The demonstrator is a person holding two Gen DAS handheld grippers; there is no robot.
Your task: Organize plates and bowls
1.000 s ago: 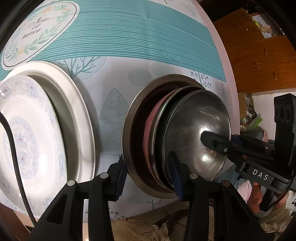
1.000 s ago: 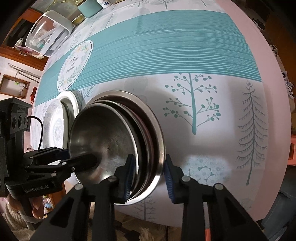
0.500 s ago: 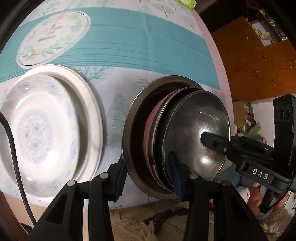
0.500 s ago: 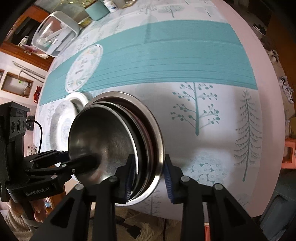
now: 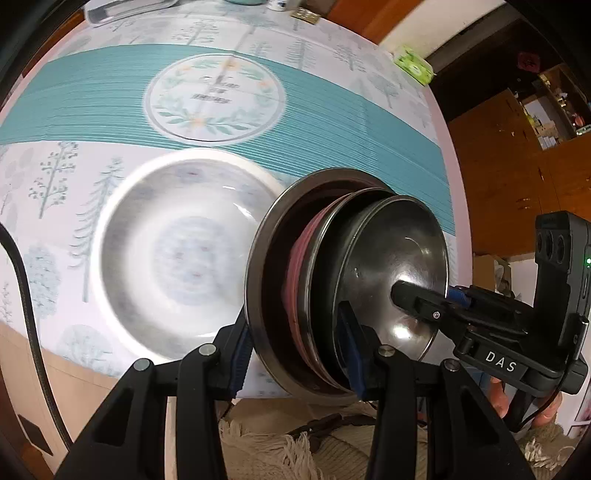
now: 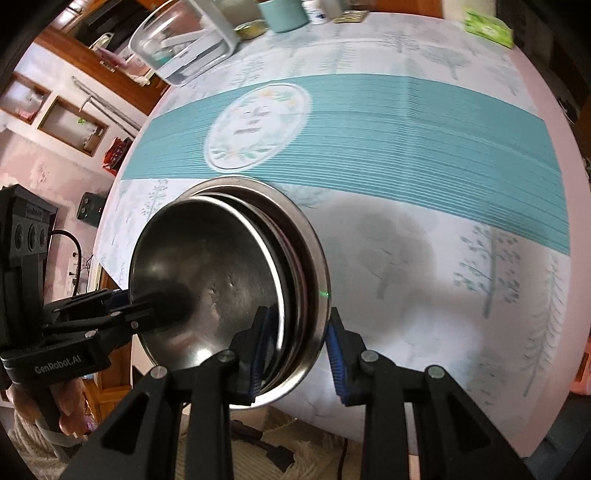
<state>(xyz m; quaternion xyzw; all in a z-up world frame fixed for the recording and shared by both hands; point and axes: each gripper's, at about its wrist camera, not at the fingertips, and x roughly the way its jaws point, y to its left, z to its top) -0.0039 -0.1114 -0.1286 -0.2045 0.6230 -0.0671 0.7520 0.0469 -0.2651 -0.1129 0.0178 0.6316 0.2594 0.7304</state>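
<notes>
1. Left hand-held gripper and right hand-held gripper each pinch the rim of the stack of metal bowls, held tilted above the tabletop.
2. White plate lies just beside, blurred.
3. Clear container at the far edge, partly cut off.

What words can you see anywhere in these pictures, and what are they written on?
"DAS": white letters on the right gripper.
"GenRobot.AI": white letters on the left gripper.
Round wreath emblem on the tablecloth: writing too blurred to read.
Green packet: print too small to read.
</notes>
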